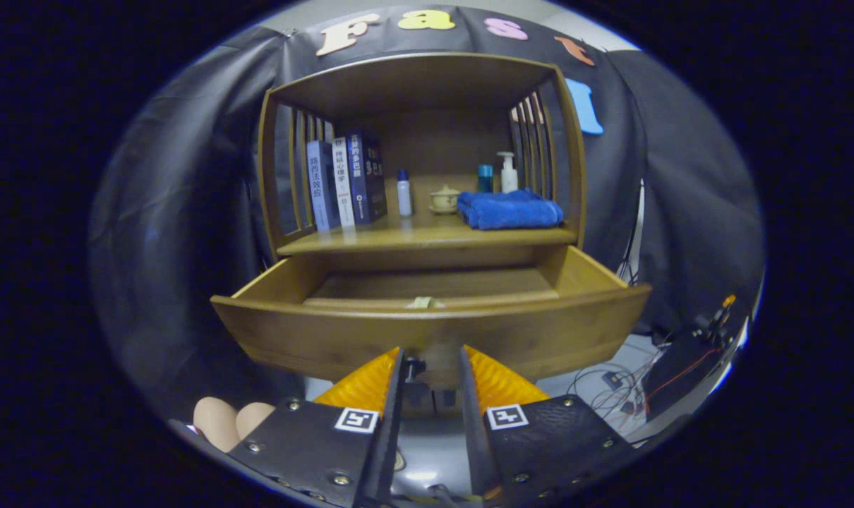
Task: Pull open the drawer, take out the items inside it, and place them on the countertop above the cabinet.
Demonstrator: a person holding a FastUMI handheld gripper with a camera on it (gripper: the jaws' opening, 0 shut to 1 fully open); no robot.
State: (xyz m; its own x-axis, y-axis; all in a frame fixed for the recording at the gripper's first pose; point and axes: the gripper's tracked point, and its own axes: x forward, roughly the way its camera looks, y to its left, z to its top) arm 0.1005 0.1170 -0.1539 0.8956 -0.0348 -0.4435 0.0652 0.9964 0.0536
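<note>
The drawer (427, 321) stands pulled out; a small pale item (425, 303) lies behind its front wall, likely light, best pinched from above. The gripper (431, 356), fingers parted, holds nothing

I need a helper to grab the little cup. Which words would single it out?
Find the wooden cabinet and its open shelf above the pulled-out drawer. Between the white bottle and the folded blue towel sits the small cream lidded cup, the one squat, rounded item there.

Countertop (370, 243) carries books (346, 182), bottles (404, 192), towel (509, 209).
</note>
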